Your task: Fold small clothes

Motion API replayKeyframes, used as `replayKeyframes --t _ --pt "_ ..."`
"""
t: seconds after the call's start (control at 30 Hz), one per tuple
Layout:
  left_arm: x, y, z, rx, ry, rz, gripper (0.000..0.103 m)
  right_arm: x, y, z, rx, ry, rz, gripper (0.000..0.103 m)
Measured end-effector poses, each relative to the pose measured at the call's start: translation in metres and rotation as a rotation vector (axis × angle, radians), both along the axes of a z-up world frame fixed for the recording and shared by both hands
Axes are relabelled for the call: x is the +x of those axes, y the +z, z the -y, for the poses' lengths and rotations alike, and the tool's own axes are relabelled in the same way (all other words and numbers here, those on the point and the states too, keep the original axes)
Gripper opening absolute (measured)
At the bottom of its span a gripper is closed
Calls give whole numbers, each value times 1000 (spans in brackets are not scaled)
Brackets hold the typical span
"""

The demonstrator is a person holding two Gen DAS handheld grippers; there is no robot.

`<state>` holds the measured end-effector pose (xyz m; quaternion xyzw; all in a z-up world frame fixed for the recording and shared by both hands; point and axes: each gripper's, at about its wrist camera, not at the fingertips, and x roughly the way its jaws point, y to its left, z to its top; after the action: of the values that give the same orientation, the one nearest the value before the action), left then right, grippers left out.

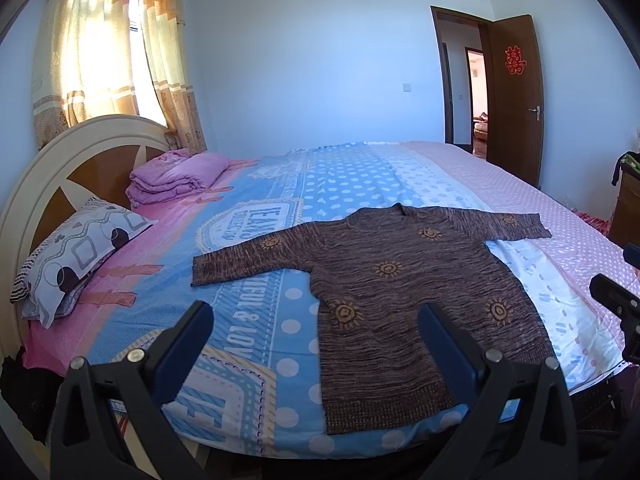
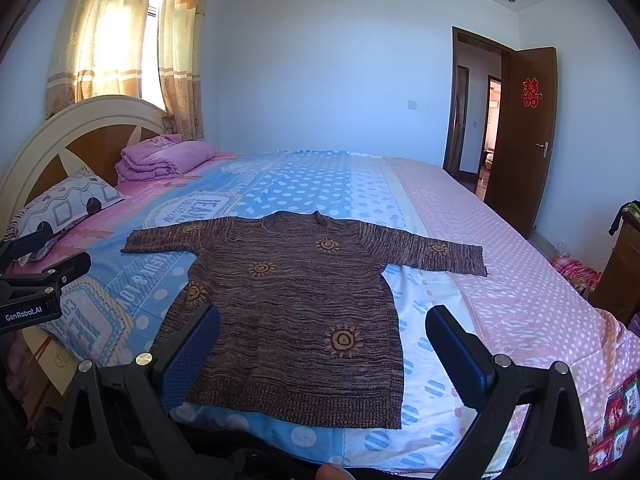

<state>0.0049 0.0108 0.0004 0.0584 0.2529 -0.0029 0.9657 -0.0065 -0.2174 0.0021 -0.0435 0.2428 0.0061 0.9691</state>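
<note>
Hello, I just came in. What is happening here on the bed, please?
A person holds two grippers above the near edge of a bed. A brown knitted sweater lies flat on it, sleeves spread out, not yet folded. The left gripper and the right gripper are both open and hold nothing. Folding has not started.

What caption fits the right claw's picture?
Open right claw hovers above a brown sweater spread flat on the bed.

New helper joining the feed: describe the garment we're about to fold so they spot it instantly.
Start at the large bed with the pink, blue and white patterned sheet. Near its front edge lies a brown knit sweater, flat with both sleeves spread. Unlike the folded pink quilt by the headboard, it is dark, with orange sun motifs.
</note>
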Motion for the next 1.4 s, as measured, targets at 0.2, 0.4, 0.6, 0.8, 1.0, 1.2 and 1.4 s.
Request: replayKeyframes --t 0.2,0.4,0.6,0.8,1.0,1.2,1.4 --pt "1 -1 -1 0 2 -1 103 4 -3 1 2 -7 -12 102" --pt "1 -1 -1 2 0 1 103 5 -6 4 5 -9 -20 102" --pt "1 -2 -2 2 0 -2 103 7 -7 5 6 -11 -25 102" --pt "1 -2 -2 1 0 -3 103 7 -8 4 3 -11 -28 102" --pt "1 -2 -2 2 1 -2 103 8 -10 5 2 -15 -31 102" --pt "1 -3 -3 5 1 -4 103 10 -13 5 -4 -15 -36 102" --pt "2 -4 -4 8 1 -8 103 11 -16 6 -6 -15 -44 102"
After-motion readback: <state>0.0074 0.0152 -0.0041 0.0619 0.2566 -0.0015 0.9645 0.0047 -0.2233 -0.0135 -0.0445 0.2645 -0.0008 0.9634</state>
